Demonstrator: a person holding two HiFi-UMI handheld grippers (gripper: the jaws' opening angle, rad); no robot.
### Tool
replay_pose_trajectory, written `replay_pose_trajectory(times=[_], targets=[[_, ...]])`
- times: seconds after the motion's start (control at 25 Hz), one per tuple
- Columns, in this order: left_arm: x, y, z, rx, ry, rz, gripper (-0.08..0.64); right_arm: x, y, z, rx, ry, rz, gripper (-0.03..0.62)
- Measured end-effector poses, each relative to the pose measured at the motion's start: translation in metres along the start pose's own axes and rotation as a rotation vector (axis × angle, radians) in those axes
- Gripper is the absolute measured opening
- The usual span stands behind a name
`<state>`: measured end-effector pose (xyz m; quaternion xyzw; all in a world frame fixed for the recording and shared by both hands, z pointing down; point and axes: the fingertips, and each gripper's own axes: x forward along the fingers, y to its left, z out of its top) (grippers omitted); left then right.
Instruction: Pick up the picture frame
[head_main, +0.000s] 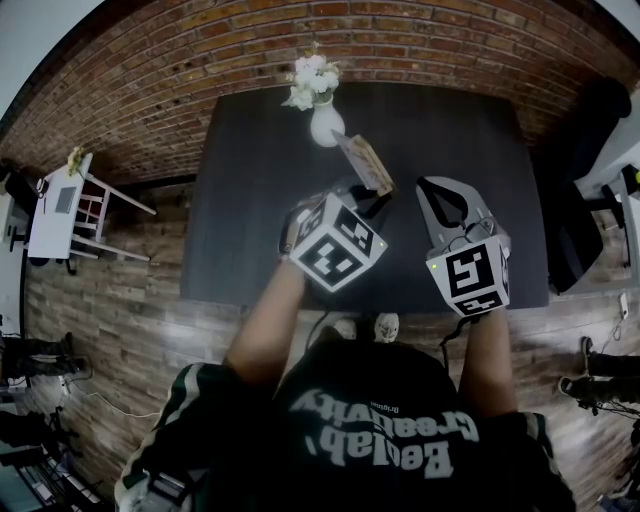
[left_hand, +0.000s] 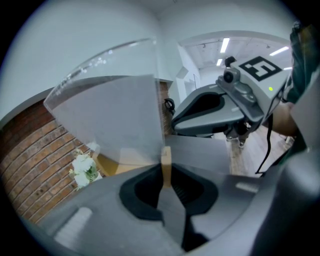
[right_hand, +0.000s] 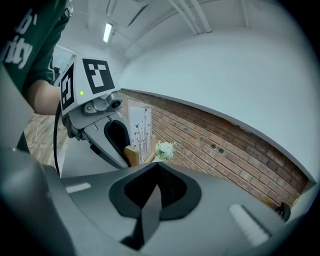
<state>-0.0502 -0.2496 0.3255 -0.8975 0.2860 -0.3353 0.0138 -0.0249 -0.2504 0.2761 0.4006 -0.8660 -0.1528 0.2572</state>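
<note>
**Frame in the left tool, vase just beyond it**

My left tool (head_main: 369, 202) is clamped on the light wooden picture frame with the clear pane (head_main: 365, 165). In the left gripper view a strip of the wooden edge stands upright between the two jaws, and the pane rises above them and off to the left. My right tool (head_main: 432, 188) is closed on nothing. Its own view shows the jaws together with no object between them. It hangs to the right of the frame, near it but apart.

From the head view the frame sits over the middle of the dark rectangular desk (head_main: 250, 200), tilted, with its long edge running diagonally away from me. The near end is at the left tool. The far end points toward the small white vase of white flowers (head_main: 325, 125). That relation is what I am watching, because the vase stands just beyond the frame's far corner and any forward swing would carry the corner into it.

I cannot tell whether the frame's lower edge is touching the desk or is just clear of it. I judge the grasp made and the lift as what counts now: straight up and back toward me, left hand alone. The grip is on one thin edge, so the frame could pivot in the jaws.
</note>
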Motion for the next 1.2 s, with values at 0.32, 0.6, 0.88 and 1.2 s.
replay_pose_trajectory(times=[0.32, 0.6, 0.88, 1.2], targets=[[0.0014, 0.0006, 0.0031, 0.006, -0.003, -0.004, 0.051, 0.0011, 0.0053, -0.0009, -0.028, 0.007, 0.027, 0.006], [0.0009, 0.0031, 0.0044, 0.005, -0.007, 0.004, 0.051, 0.002, 0.0062, 0.0006, -0.04, 0.008, 0.042, 0.006], [0.0011, 0.0002, 0.0055, 0.009, -0.01, 0.002, 0.051, -0.0008, 0.0057, 0.0006, -0.057, 0.013, 0.031, 0.006], [0.0018, -0.0056, 0.0049, 0.011, -0.012, 0.0, 0.051, -0.0065, 0.0071, -0.0029, -0.061, 0.013, 0.023, 0.006]])
